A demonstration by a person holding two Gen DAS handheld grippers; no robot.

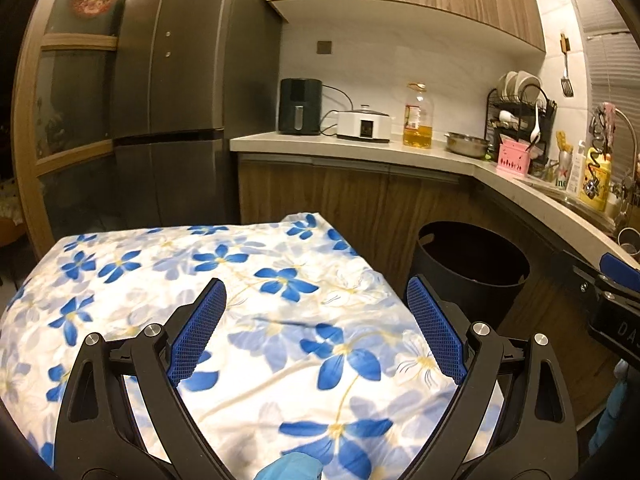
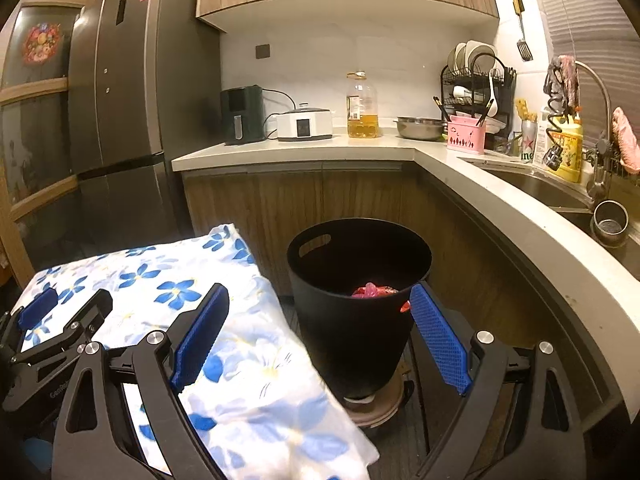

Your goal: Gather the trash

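While both grippers hung over the scene with nothing in them, the job looked close to its end, or between two pickups. The left gripper (image 1: pixel 316 328) stood wide open above the cloth (image 1: pixel 248 280), its blue pads (image 1: pixel 202 332) well apart and empty. The right gripper (image 2: pixel 320 332) was just as wide open, one finger over the cloth (image 2: pixel 224 320) edge and the other beside the bin (image 2: pixel 356 304), gripping nothing.

Red and pink trash (image 2: pixel 374 291) lay inside the bin, seen only from the right wrist; from the left wrist the bin (image 1: pixel 472 276) showed a dark inside. No loose trash showed on the cloth in either view, so I judged the next move to call for a look around for any piece left, and if one turned up, a closing grip on it and a carry over the rim.

Room was tight. The bin sat on the floor between the cloth's right edge and the cabinet (image 2: pixel 460 232), with the counter (image 2: pixel 520 220) edge jutting over on the right. The rim was open from above, and that seemed the clearest way in. The two grippers hung near each other, so a sideways swing risked a knock.
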